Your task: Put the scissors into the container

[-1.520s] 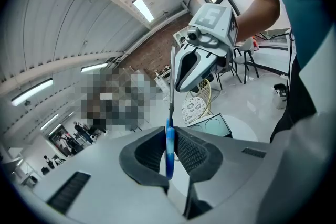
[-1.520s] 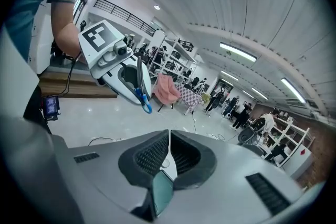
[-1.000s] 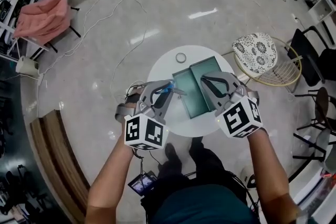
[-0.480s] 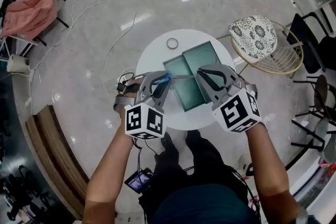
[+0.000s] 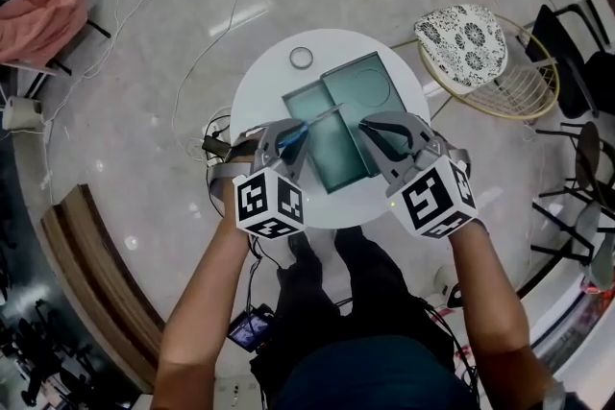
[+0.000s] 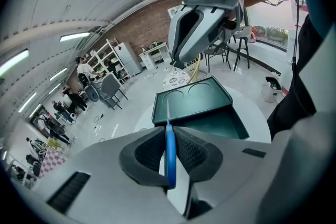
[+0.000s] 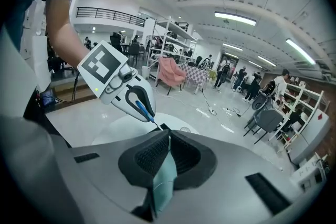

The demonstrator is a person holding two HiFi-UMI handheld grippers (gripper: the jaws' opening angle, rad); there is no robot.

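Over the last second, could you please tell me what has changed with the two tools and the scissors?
The left tool has carried the scissors further in over the open container, blades now angled across it. Nothing was taken hold of or let go: the left tool stays shut on the scissors, the right tool on the green lid, which has not shifted.

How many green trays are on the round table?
2. One green tray sits mid-table under the scissors in the left gripper; the second tray lies beside it, edge clamped in the right gripper.

Grey left claw (image 5: 291,133), right claw (image 5: 377,126)
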